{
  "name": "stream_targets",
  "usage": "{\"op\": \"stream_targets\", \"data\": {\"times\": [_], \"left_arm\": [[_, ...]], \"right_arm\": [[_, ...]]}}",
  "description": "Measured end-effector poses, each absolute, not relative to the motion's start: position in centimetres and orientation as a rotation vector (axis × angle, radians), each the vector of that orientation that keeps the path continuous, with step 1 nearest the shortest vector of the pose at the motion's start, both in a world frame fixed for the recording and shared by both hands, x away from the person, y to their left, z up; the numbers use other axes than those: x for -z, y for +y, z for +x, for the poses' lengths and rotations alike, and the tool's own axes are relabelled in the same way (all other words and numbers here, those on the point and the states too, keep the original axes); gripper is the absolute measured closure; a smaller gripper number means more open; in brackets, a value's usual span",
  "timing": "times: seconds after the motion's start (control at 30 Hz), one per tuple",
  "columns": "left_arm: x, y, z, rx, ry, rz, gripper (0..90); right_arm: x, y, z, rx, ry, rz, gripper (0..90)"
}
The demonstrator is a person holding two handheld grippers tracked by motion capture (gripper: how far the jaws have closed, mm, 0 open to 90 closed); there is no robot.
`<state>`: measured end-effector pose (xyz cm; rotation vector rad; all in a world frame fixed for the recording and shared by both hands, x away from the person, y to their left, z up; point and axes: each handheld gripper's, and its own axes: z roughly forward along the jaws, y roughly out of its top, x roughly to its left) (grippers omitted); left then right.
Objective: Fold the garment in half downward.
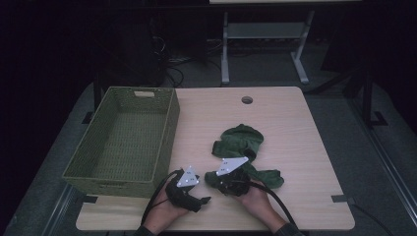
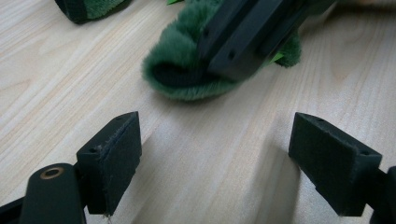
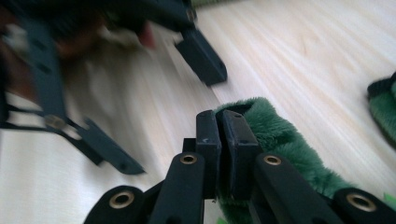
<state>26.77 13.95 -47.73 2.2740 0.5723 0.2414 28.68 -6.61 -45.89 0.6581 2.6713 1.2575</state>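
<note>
A dark green fuzzy cloth lies crumpled on the wooden table, right of centre. My right gripper sits at its near left end, shut on a rolled fuzzy edge of the cloth; its pads press together with the pile bulging around them. The left gripper view shows that same fuzzy edge pinched under the right gripper. My left gripper stands open over bare wood just short of the cloth, nothing between its pads. It is near the table's front edge.
A green woven basket, with nothing in it, stands on the table's left side. A round cable hole is at the far edge. Another part of the green cloth lies farther right. Dark floor and a table frame lie beyond.
</note>
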Motion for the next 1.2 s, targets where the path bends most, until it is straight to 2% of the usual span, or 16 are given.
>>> {"op": "stream_targets", "data": {"times": [0.33, 0.53, 1.07, 1.13, 1.2], "left_arm": [[47.8, 13.8, 26.9, -0.241, 0.585, 2.26, 16.6], [47.8, 13.7, 27.1, -0.241, 0.585, 2.266, 16.6], [47.7, 13.7, 27.1, -0.242, 0.586, 2.266, 16.6], [47.7, 13.7, 27.1, -0.243, 0.587, 2.267, 16.7], [47.7, 13.7, 27.1, -0.244, 0.588, 2.266, 16.7]], "right_arm": [[43.4, -8.9, 28.6, -1.449, 2.585, 0.712, 84.1], [42.4, -12.2, 28.3, -1.515, 2.496, 0.804, 83.6], [43.2, -17.2, 27.9, -1.384, 2.432, 0.979, 83.5], [43.5, -17.7, 28.0, -1.351, 2.444, 1.014, 81.9], [43.6, -18.1, 28.1, -1.338, 2.439, 1.038, 76.6]]}}
